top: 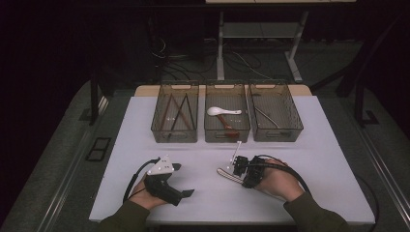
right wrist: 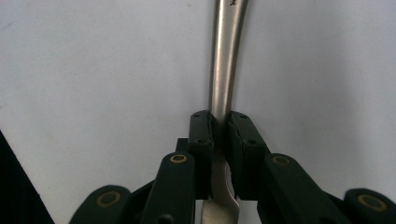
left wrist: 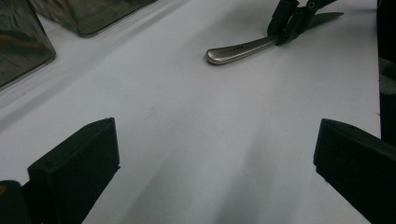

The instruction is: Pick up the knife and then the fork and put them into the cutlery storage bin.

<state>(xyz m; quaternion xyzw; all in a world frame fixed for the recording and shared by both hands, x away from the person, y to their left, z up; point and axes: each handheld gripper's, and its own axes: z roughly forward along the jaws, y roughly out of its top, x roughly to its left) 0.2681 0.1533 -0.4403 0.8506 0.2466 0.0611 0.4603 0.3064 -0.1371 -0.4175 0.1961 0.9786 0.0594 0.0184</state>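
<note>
white table [top: 309, 159], dark room

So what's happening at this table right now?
A person is working with a claw in each hand. The right claw has closed on a metal table knife that lies flat on the white table, gripping it where handle meets blade. The left claw rests open on the table, holding nothing. Three clear bins sit at the far side; the middle one holds a white spoon, so this looks like sorting cutlery.
</note>
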